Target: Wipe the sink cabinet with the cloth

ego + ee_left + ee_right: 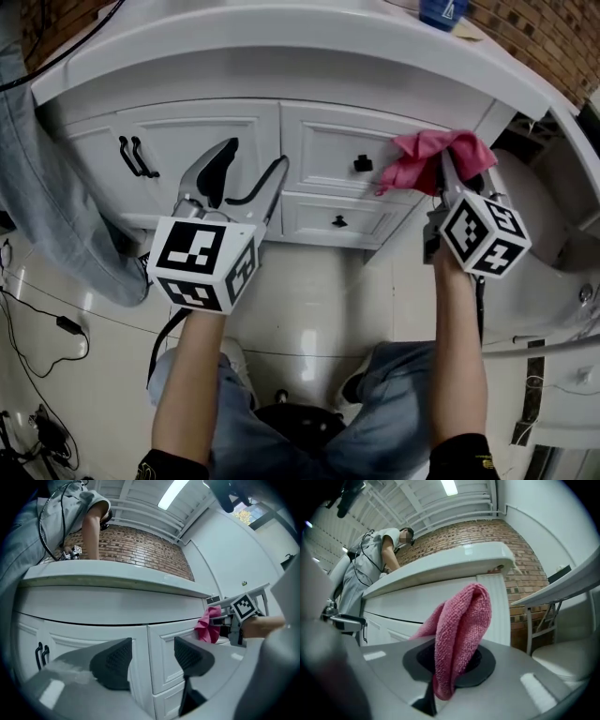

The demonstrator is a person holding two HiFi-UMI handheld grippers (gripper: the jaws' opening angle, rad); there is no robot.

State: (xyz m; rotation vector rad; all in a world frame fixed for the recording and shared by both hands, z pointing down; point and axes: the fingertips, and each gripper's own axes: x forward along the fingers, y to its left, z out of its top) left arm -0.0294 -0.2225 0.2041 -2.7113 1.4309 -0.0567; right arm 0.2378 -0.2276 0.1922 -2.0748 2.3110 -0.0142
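1. Cloth [427,155]: a pink rag, bunched up and pinched in the jaws of the right gripper [450,178]. It sticks out past the jaw tips toward the sink cabinet [206,131].
2. In the right gripper view, the jaws are closed tight on a fold of the rag. One loose lobe stands up above them and a short tail hangs below.
3. The rag sits at the upper right corner of the cabinet front, by the right end of the upper drawer [323,150] and just right of its black knob [363,164]. It looks pressed to the panel, though I cannot tell for sure that it touches.
4. The key relation is that almost all of the cabinet front lies to the left of the rag: the lower drawer [319,223] is down and to the left, and the door with the two black handles [139,155] is well to the left. A wipe from here most likely runs leftward along the drawer face, or down the corner post.
5. The left gripper [251,173] hovers in front of the seam between door and drawers. Its jaws are wide apart with nothing between them.
6. The right gripper is the only one at the rag. The left is nearer the door but carries nothing to wipe with.
7. The knob may snag the rag on a leftward pass.
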